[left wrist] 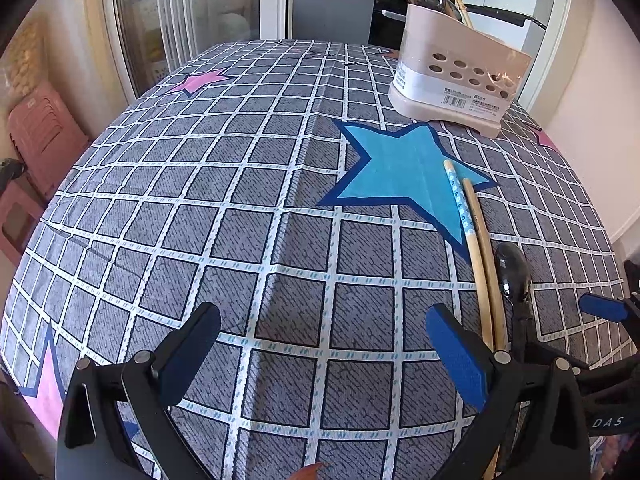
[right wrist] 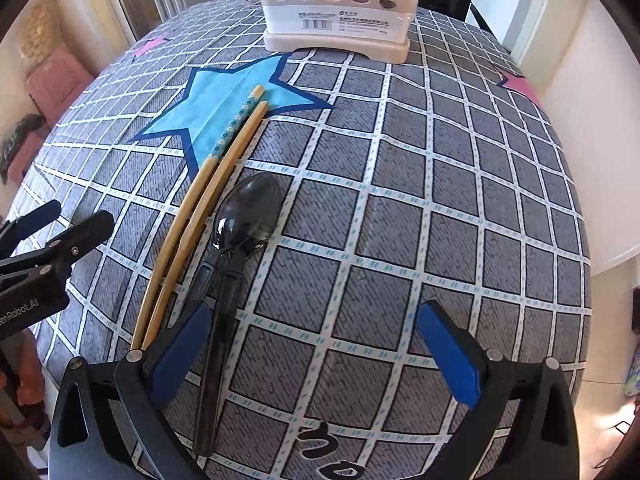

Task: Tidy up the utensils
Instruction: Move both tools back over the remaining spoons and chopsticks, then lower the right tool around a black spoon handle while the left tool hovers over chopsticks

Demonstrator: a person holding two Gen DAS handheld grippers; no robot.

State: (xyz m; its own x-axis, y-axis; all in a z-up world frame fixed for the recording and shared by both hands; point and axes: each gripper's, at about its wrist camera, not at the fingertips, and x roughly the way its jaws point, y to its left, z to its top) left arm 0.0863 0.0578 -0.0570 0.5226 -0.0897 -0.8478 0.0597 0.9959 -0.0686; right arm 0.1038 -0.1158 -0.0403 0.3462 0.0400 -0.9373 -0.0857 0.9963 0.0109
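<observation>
Lengthwise, the black spoon (right wrist: pixel 236 248) points bowl-first toward the caddy (right wrist: pixel 336 12); both hand-held grippers gape empty.

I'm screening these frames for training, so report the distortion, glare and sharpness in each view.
Left wrist view: strong fisheye bulge bends the tablecloth grid, dark vignette at the corners, bright daylight, utensil holder sharp. Right wrist view: same barrel curve, window glare on the black spoon bowl, chopsticks appear bowed, focus crisp.

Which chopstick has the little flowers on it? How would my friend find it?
Find the big blue star on the checked tablecloth. Two chopsticks lie across its edge beside a black spoon. The patterned chopstick is farther from the spoon, with a blue flowery end; its neighbour is plain wood.
</observation>
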